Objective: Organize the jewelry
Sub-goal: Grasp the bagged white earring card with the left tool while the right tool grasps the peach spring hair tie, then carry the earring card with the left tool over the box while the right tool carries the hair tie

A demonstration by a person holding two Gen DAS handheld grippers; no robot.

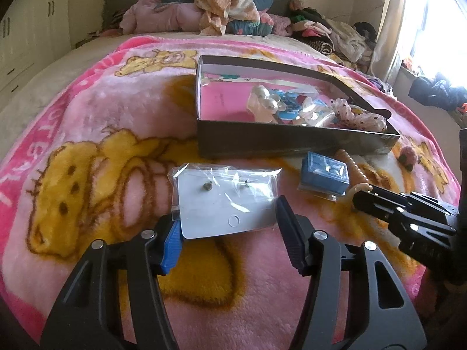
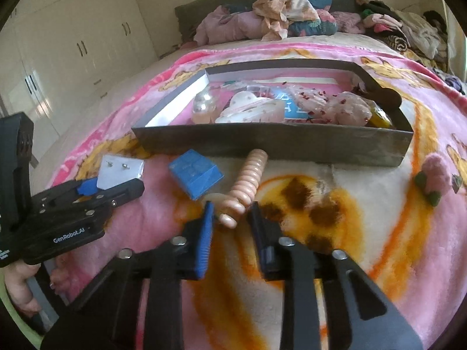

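Note:
An open dark box (image 1: 292,141) (image 2: 274,144) holding bagged jewelry and pearl pieces lies on the pink blanket. In front of it lie an earring card in a clear bag (image 1: 224,201) (image 2: 119,172), a small blue box (image 1: 325,175) (image 2: 197,176) and a coiled pink bead bracelet (image 2: 245,183) (image 1: 357,172). My left gripper (image 1: 229,227) (image 2: 113,188) is open with its jaws on either side of the earring card's near end. My right gripper (image 2: 230,214) (image 1: 362,197) is open around the near end of the bracelet.
A pink felt flower (image 2: 435,178) (image 1: 407,157) lies right of the box. Piled clothes and pillows (image 1: 227,14) fill the head of the bed. White wardrobes (image 2: 73,46) stand at the left, and a bright window (image 1: 432,20) at the right.

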